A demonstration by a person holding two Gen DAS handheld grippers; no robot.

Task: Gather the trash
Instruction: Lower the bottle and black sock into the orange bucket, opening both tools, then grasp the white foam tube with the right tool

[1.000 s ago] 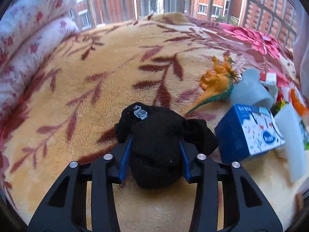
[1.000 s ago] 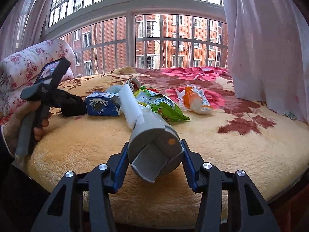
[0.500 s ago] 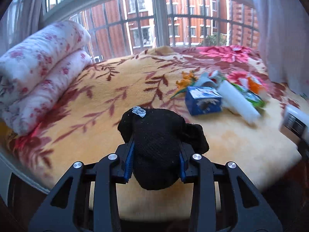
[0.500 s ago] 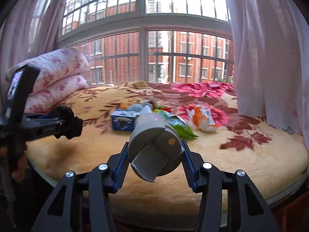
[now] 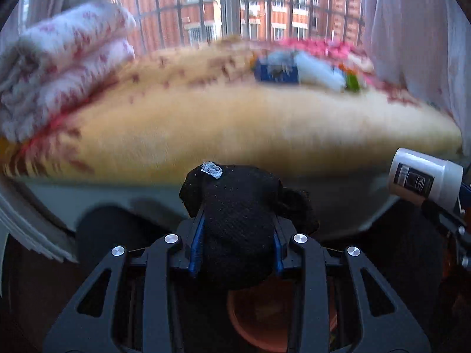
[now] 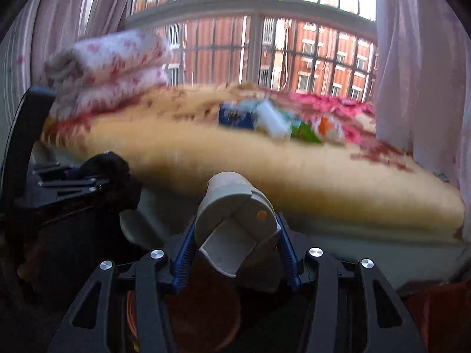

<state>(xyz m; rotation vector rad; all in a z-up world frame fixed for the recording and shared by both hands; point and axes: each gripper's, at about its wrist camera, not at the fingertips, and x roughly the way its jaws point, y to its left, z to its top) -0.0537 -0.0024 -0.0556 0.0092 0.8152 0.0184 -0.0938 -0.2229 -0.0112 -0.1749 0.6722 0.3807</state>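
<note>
**A:** Which step are we at?

**B:** The carry, I'd judge. The left tongs (image 5: 237, 236) are closed tight on a bundle of black knitted cloth (image 5: 238, 220) with a small grey scrap stuck on top. The right tongs (image 6: 235, 245) are clamped about a crushed grey-white paper cup (image 6: 234, 214), its rim squashed in. Both loads hang off the bed's edge, over the floor side.

**A:** And where do they go?

**B:** Below each pair of tongs there's a round orange-brown vessel (image 5: 259, 311), probably the bin. It shows under the cup too (image 6: 203, 309).

**A:** So the next move?

**B:** Likely bring each load squarely above that opening and only then part the jaws. The cloth is soft and may cling to the pads, so a clear opening would help.

**A:** Anything left behind?

**B:** Yes. On the bed (image 5: 206, 129), far side, a blue carton (image 6: 235, 116), a white wrapper (image 6: 272, 119) and a green packet (image 6: 306, 131) lie close together, blurred. A folded flowered quilt (image 5: 64, 67) sits at the left end; that isn't trash.
</note>
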